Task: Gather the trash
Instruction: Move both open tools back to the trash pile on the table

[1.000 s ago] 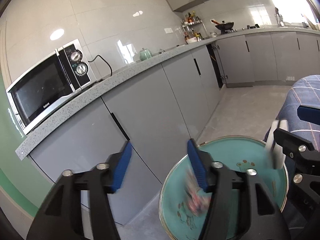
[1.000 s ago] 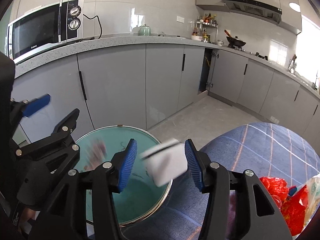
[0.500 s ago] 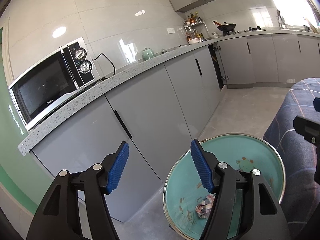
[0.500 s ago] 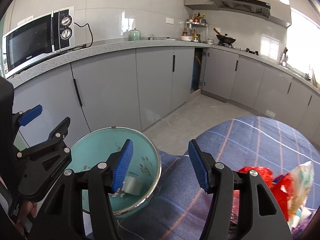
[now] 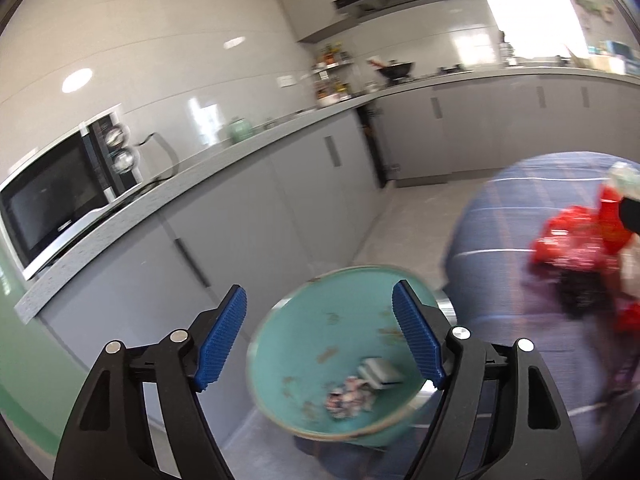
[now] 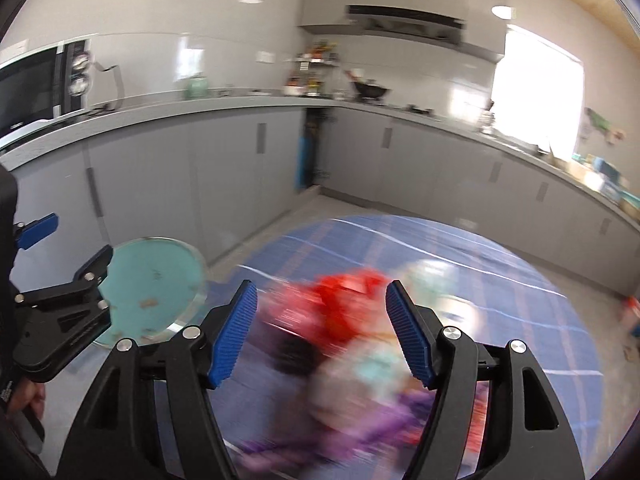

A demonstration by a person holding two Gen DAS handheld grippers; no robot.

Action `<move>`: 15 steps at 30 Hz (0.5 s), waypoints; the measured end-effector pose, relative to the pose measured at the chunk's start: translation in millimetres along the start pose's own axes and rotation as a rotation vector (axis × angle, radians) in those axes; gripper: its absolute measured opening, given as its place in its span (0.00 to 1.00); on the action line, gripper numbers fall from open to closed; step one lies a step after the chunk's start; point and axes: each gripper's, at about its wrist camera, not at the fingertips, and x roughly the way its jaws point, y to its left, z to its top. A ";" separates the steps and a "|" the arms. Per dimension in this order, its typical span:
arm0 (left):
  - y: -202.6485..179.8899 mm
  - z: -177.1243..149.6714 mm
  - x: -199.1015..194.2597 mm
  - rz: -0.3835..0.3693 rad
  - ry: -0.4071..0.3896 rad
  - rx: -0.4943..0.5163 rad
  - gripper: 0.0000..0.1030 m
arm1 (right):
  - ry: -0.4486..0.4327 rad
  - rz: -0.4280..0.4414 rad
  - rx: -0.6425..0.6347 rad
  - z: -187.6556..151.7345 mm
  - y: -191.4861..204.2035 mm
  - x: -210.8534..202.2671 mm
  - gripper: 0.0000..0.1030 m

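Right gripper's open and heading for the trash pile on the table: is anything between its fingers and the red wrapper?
Nothing in the way. In the right wrist view, the open right gripper frames the red wrapper directly, with only blue tablecloth around the blurred pile.

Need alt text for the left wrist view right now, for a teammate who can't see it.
The open left gripper frames a teal basin holding a white box and crumpled wrapper. Right, blurred red trash lies on a blue plaid tablecloth; grey cabinets stand behind.
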 end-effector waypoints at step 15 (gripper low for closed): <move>-102.6 13.5 -55.3 -0.243 -0.099 0.115 0.76 | 0.043 -0.227 0.179 -72.2 -120.5 -44.5 0.67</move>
